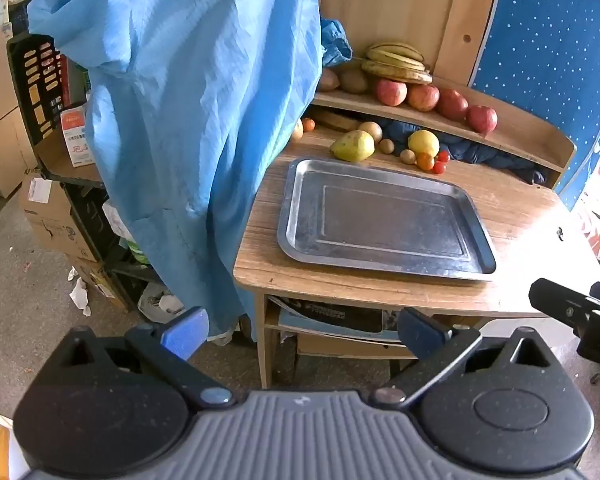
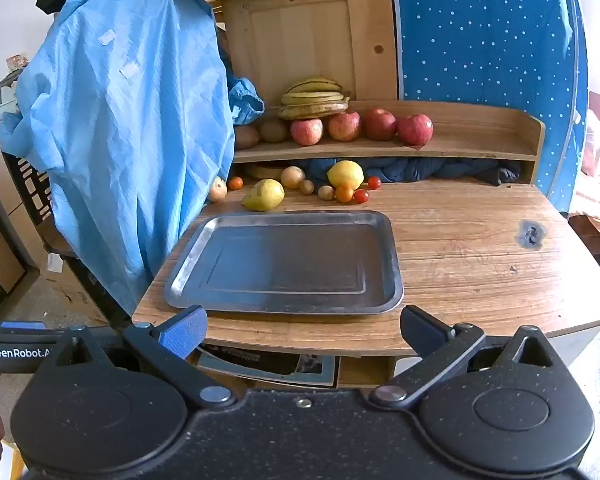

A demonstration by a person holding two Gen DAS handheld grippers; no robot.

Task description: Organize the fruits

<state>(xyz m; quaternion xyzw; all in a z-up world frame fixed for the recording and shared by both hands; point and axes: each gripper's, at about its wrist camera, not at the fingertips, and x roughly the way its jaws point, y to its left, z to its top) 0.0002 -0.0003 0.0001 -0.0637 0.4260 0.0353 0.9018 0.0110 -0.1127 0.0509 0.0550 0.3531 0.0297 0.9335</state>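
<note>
While both the left gripper (image 1: 300,334) and right gripper (image 2: 302,330) hang spread and empty short of the desk (image 2: 480,248), loose fruit behind the bare tray (image 2: 288,304) could roll: nudging the pear (image 2: 263,195) might scatter the cherry tomatoes (image 2: 361,196).

"GenRobot.A…" shows in white on the black bar of the left tongs (image 2: 16,350), cut off by the right tongs' housing. The print on the white-and-orange box (image 1: 74,136) is too small to read.

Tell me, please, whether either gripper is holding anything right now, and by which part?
Nothing is held: the left gripper and right gripper are both open and empty, short of the metal tray.
</note>
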